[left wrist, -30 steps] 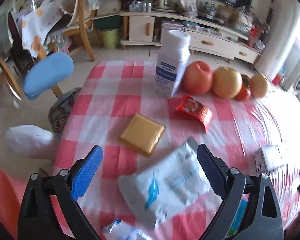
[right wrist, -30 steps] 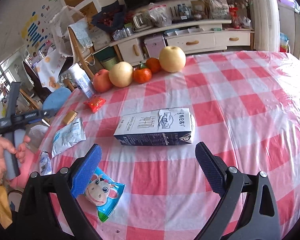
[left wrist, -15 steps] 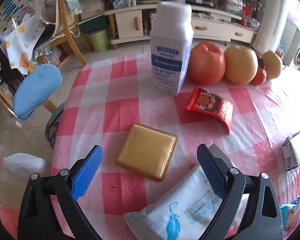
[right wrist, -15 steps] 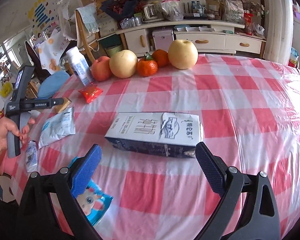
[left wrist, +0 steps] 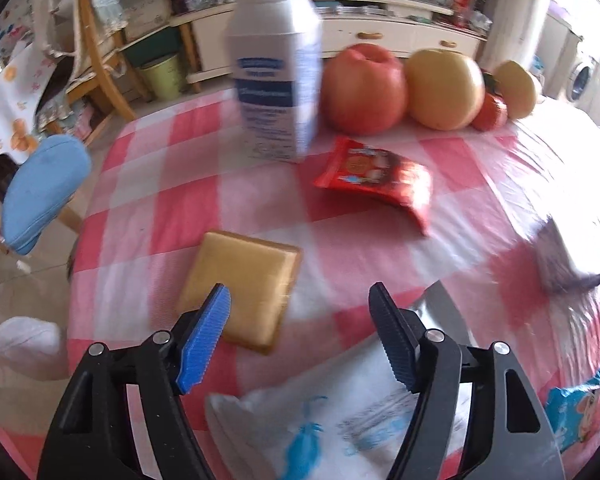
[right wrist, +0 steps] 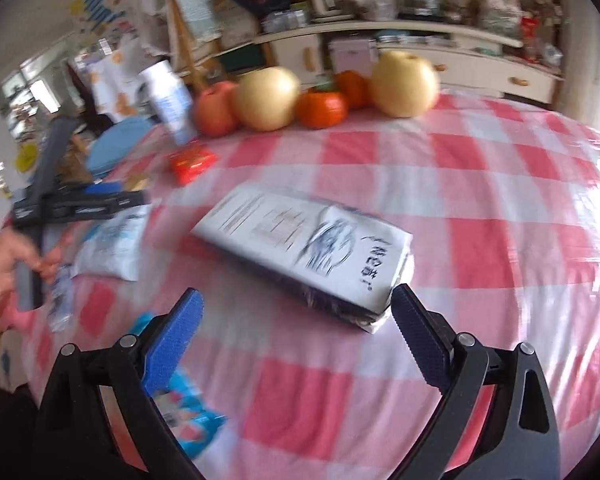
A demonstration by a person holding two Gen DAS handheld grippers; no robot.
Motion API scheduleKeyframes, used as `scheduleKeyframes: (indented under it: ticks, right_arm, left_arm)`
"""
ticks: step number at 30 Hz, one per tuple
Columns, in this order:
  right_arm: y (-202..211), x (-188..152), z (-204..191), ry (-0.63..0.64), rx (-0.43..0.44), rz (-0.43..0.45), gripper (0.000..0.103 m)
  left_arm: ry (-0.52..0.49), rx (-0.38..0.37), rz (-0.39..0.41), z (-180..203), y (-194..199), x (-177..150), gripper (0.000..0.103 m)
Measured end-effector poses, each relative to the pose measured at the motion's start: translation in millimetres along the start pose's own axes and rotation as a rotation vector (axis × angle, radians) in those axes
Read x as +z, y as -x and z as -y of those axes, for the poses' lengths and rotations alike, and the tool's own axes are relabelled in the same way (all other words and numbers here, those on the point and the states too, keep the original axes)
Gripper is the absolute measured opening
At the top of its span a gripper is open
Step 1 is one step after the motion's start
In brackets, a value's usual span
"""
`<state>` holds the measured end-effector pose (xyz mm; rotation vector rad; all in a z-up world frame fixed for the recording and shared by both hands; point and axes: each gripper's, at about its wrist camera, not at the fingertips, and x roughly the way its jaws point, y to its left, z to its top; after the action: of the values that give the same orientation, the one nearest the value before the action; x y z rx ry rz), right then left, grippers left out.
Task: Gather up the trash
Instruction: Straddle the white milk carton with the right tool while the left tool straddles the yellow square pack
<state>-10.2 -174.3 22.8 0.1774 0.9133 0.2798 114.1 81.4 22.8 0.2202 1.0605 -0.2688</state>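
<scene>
Trash lies scattered flat on the checked, plastic-covered surface (right wrist: 500, 184). Left tool (left wrist: 300, 336), jaws just narrowed yet gripping nothing, hangs over the stiff golden square packet (left wrist: 244, 288) as if sizing it. Right tool (right wrist: 296, 332) gapes wide by the crumpled milk carton (right wrist: 312, 248)

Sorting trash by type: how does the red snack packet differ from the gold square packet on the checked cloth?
The red snack packet is crinkled, printed and oblong; the gold square packet is smooth, plain and flat. The red one lies near the white bottle; the gold one lies closer to the left tongs. Both lie on the cloth, untouched.
</scene>
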Motion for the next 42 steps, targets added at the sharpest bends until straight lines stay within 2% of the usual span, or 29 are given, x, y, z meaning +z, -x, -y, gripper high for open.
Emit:
scheduleKeyframes:
  ticks: [3,5,6,8,10,14,17,22,25,29,33,36,41,42]
  right_arm:
    - [2,-4,-15,0.013,0.133,-0.028,0.095]
    - [9,-4,-22,0.034,0.171,-0.005,0.095]
    - [12,-3,-25,0.048,0.162,0.01,0.095]
    - [18,0,-28,0.095,0.064,0.063,0.095]
    - [18,2,-28,0.11,-0.008,0.087,0.095]
    - [5,6,-25,0.093,-0.021,0.075,0.095]
    - [-8,9,-28,0.145,-0.057,0.065,0.095]
    - [-25,14,-36,0.224,-0.123,0.068,0.095]
    - [-28,15,-35,0.231,-0.126,0.074,0.095]
    - [-28,20,-30,0.213,-0.134,0.09,0.095]
    - [-29,26,-21,0.188,-0.105,0.095,0.095]
    - [-38,27,-19,0.205,-0.084,0.06,0.095]
    - [-47,25,-21,0.224,-0.066,0.009,0.095]
    - [-48,25,-21,0.222,-0.062,0.003,0.093]
  left_arm:
    - [-0.053,-0.057,-0.007,12,3,0,0.072]
    - [-0.076,-0.044,0.001,15,6,0,0.072]
    - [-0.074,-0.035,0.012,14,8,0,0.072]
    - [-0.055,-0.004,0.025,6,11,0,0.072]
    - [-0.038,0.063,0.027,-6,10,-2,0.072]
    - [0.009,0.116,0.013,-27,8,-6,0.072]
    - [0.017,0.141,0.016,-35,5,-5,0.073]
    - [0.012,0.165,0.009,-38,-6,2,0.083]
    - [-0.009,0.172,0.019,-35,-7,5,0.084]
    - [0.037,0.143,0.024,-40,-10,7,0.082]
    - [0.047,0.11,0.037,-34,-10,8,0.061]
    - [0.047,0.132,0.048,-27,-10,8,0.06]
    - [0.077,0.11,0.043,-27,-10,7,0.059]
    - [0.077,0.106,0.039,-25,-9,7,0.059]
